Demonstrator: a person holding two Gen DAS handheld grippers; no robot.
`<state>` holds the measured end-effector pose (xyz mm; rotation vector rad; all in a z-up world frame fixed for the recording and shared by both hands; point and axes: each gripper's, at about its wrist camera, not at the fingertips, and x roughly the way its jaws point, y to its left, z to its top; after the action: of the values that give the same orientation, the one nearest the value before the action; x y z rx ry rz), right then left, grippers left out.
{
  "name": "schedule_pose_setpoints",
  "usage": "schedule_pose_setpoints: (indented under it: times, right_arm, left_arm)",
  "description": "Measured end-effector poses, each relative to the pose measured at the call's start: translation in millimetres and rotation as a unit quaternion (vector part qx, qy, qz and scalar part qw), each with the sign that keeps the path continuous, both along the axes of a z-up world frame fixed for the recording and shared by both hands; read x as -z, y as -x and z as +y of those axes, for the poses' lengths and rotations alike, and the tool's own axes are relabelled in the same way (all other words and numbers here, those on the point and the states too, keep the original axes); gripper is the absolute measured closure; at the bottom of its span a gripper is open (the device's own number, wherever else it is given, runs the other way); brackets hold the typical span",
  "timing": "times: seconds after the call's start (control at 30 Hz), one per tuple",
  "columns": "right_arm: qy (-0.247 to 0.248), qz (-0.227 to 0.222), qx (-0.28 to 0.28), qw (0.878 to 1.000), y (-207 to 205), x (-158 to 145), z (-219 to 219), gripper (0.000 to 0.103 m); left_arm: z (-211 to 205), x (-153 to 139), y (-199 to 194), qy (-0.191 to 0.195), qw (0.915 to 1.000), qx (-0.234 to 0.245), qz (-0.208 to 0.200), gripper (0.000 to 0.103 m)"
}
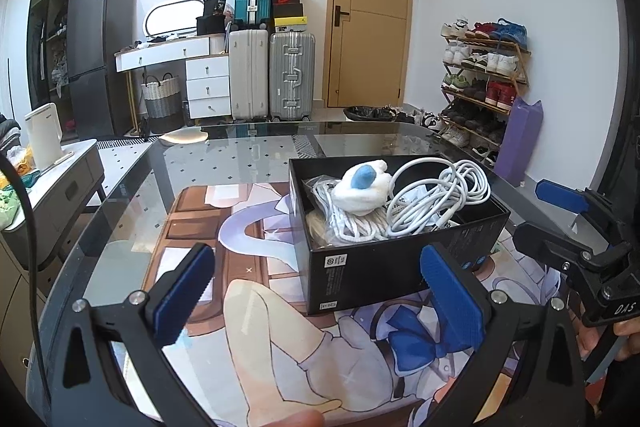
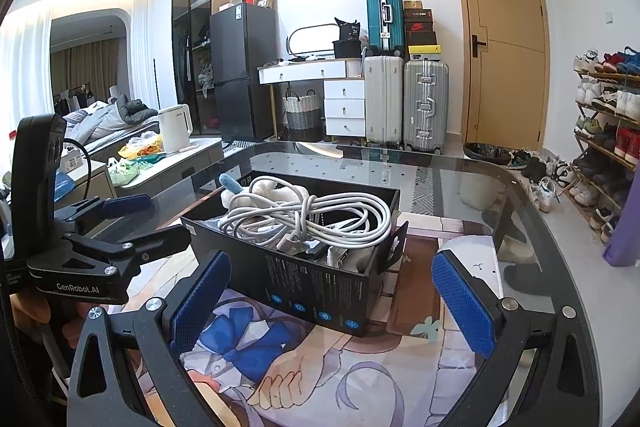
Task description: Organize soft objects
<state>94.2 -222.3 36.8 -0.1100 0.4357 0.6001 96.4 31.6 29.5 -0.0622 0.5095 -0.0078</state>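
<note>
Although both grippers hung above the glass table (image 1: 132, 187) with nothing between their pads, the soft things already sat in the black box (image 1: 372, 267), so the work looked close to finished. Farthest left, off the table, a white kettle (image 1: 42, 135) stood on a low cabinet, well apart from everything. The left gripper (image 1: 316, 295) came next, its jaws spread wide and empty, the near corner of the box just beyond its right pad. Inside the box, from left to right, lay a bundle of thin white cord (image 1: 340, 223), a white plush toy (image 1: 362, 189) with a blue patch resting on top of it, and a coil of white cable (image 1: 440, 197) that rose a little above the rim. The right gripper (image 2: 332, 299) was wide open and empty too, facing the short end of the box, with the cable (image 2: 316, 219) heaped highest on that side.

If any step remained, it was probably to settle the contents. I judged that the loose loops would spring back if pinched at one strand, so a grip across the whole coil, pressed down and inward, would serve better, with the other gripper steadying the box wall against sliding on the printed mat (image 2: 304, 379).
</note>
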Motion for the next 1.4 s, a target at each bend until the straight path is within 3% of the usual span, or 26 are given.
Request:
schedule_pose_setpoints:
  times: [1.4]
  right_arm:
    - [-0.006,-0.001,0.004,1.000,-1.5,-1.3,-4.3,0.001]
  left_arm:
    - [-1.0,-1.3,0.6,0.006,1.0000,0.000,0.000,0.000]
